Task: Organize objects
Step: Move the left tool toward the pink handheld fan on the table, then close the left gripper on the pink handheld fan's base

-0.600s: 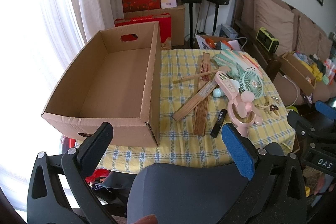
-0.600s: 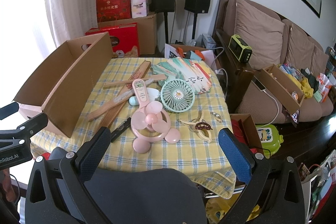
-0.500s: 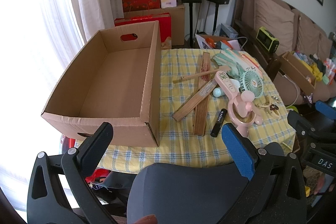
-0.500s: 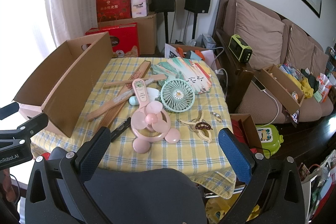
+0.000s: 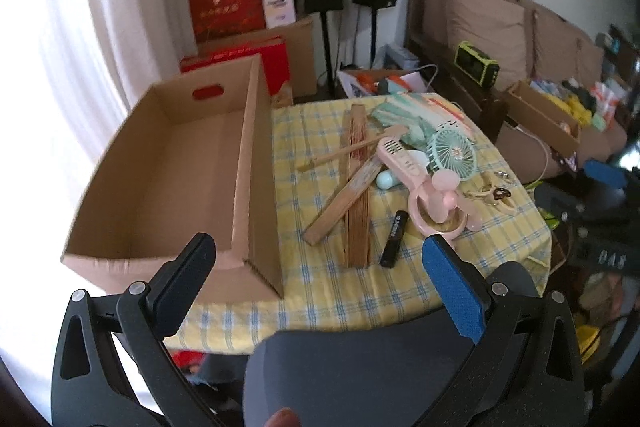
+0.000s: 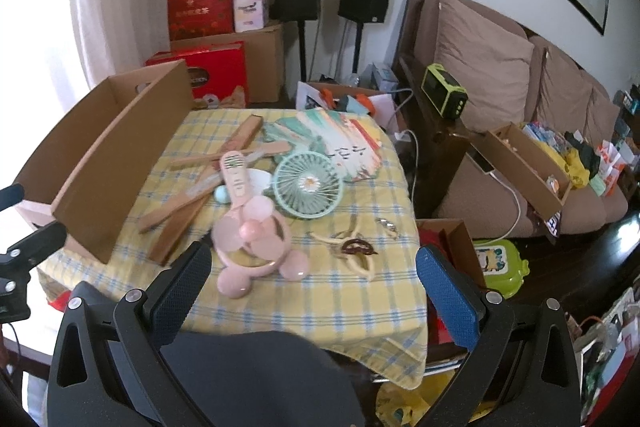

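Cardboard box (image 5: 192,163), brown, open-topped, oval handle cutout in far wall

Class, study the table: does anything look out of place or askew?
Yes. The fans lie in a crossed heap: the pink fan overlaps the wooden folding fans, with the teal fan against it. The cardboard box beside them holds nothing.

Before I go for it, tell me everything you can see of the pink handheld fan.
The pink handheld fan looks like glossy plastic: a slotted handle pointing away, round ring guard, soft pink blades and two ear-like lobes nearest the cameras. It lies flat on the checked tablecloth, its handle crossing the wooden folding fans, beside the green fan. Neither gripper touches it.
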`<state>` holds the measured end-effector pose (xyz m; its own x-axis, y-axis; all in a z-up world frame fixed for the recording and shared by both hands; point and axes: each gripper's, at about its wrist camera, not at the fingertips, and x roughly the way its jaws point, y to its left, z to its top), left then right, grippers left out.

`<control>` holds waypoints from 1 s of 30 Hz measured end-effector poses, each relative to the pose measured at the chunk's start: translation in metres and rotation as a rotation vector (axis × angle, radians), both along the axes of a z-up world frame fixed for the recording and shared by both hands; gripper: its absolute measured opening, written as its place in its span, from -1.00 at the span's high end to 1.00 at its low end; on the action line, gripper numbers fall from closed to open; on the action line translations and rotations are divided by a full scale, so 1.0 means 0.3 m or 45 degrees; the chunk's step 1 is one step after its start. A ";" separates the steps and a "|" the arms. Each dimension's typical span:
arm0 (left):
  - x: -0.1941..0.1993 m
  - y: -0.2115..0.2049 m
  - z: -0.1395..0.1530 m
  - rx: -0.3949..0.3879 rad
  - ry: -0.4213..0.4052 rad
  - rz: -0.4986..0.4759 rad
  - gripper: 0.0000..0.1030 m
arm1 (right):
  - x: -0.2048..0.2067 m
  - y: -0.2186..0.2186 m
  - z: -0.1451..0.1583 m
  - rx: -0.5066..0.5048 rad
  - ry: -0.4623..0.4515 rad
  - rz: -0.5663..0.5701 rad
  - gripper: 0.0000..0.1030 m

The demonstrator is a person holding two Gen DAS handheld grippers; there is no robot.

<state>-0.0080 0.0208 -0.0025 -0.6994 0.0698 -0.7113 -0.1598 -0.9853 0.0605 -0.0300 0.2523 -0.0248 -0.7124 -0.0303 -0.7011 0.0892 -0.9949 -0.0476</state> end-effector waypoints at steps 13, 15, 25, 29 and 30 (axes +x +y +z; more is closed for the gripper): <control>-0.070 0.055 -0.088 0.089 -0.176 -0.114 -1.00 | -0.073 0.140 -0.076 0.012 -0.093 -0.073 -1.00; -0.084 0.057 -0.095 0.130 -0.181 -0.108 -1.00 | -0.079 0.163 -0.086 -0.028 -0.103 -0.069 -0.99; -0.229 0.102 -0.145 0.319 -0.252 -0.157 -0.93 | -0.142 0.187 -0.187 -0.198 -0.209 0.032 -0.47; -0.327 0.134 -0.180 0.398 -0.330 -0.171 -0.62 | -0.166 0.164 -0.228 -0.199 -0.243 0.089 -0.14; -0.356 0.141 -0.190 0.419 -0.344 -0.174 -0.55 | -0.174 0.155 -0.241 -0.201 -0.258 0.114 0.04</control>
